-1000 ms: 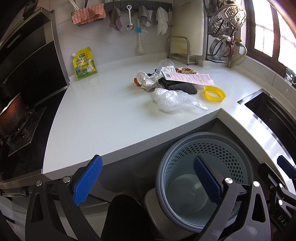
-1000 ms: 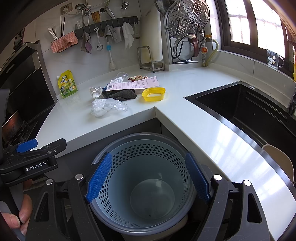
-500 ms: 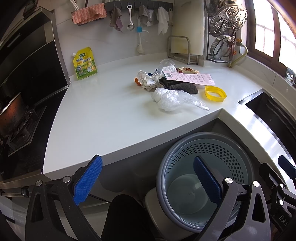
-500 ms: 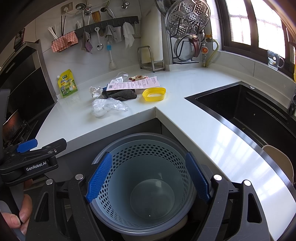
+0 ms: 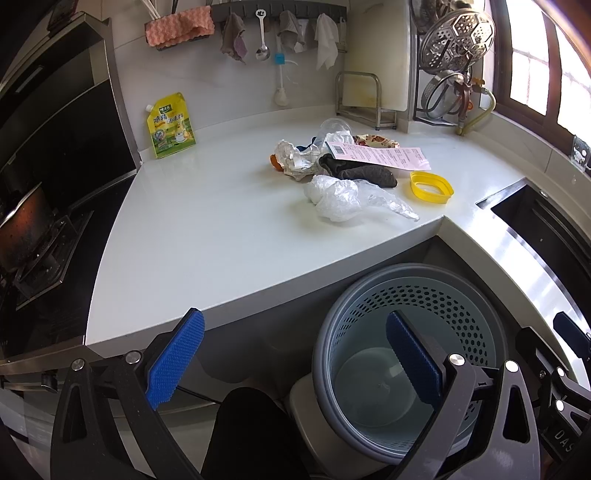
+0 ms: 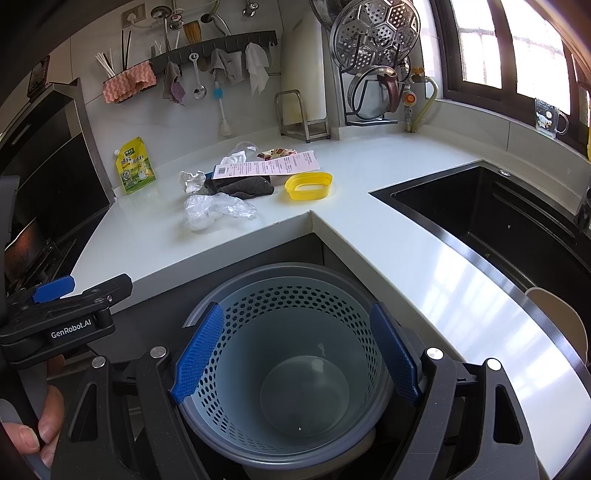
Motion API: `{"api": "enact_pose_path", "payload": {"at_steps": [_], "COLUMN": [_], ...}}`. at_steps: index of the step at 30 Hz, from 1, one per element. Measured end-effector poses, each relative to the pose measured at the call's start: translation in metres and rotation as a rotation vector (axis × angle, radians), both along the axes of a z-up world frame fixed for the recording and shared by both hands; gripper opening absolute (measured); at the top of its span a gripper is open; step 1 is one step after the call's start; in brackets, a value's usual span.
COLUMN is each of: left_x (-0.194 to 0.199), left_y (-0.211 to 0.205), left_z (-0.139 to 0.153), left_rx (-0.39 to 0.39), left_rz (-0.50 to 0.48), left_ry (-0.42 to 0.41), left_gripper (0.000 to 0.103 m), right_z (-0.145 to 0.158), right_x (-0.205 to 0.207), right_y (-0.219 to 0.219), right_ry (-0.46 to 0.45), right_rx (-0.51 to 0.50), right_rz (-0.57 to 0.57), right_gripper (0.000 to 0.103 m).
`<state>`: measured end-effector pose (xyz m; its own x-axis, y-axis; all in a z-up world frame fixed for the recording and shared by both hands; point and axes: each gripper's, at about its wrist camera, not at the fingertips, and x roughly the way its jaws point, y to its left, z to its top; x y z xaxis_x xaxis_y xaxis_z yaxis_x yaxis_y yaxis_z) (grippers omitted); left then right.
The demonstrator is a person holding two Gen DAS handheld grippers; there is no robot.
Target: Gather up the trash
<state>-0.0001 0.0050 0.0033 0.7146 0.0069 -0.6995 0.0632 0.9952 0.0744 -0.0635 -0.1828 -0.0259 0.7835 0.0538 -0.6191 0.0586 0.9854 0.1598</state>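
While nothing has shifted, both grippers' jaws wide apart above empty bin [image 6: 295, 354].

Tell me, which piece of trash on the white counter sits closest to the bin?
The crumpled clear plastic bag. It lies nearest the counter's front edge, just above the grey perforated bin; the dark cloth and yellow ring lie further back.

the countertop [image 5: 207, 221] is smooth, glossy white stone-like slab. on it lie a crinkled clear plastic bag [image 5: 340, 197], a printed paper receipt [image 5: 380, 157], a dark matt knitted cloth [image 5: 362, 173], crumpled foil-like wrapper [image 5: 291, 157] and a shiny yellow plastic ring [image 5: 430, 186]. the perforated waste basket [image 6: 295, 332] is matt blue-grey plastic in a darker grey rim. gripper pads [image 6: 199, 354] are blue, dimpled rubbery plastic on matt black frames. a steel steamer rack [image 6: 376, 33] gleams; the sink [image 6: 498, 221] looks dark and matt.
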Motion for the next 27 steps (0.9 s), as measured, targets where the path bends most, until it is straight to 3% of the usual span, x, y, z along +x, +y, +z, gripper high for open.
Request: {"api": "enact_pose_path", "payload": {"at_steps": [16, 27], "left_x": [0.019, 0.085], "left_y": [0.0, -0.014], "left_z": [-0.013, -0.007], "left_rx": [-0.044, -0.064], "left_rz": [0.01, 0.034], "left_ry": [-0.003, -0.031], "left_gripper": [0.097, 0.097], "right_z": [-0.013, 0.002], "right_x": [0.021, 0.111], "right_y": [-0.019, -0.047], "right_ry": [0.001, -0.015], "right_rx": [0.014, 0.003], "right_rz": [-0.008, 0.009], "right_gripper": [0.078, 0.078]}}
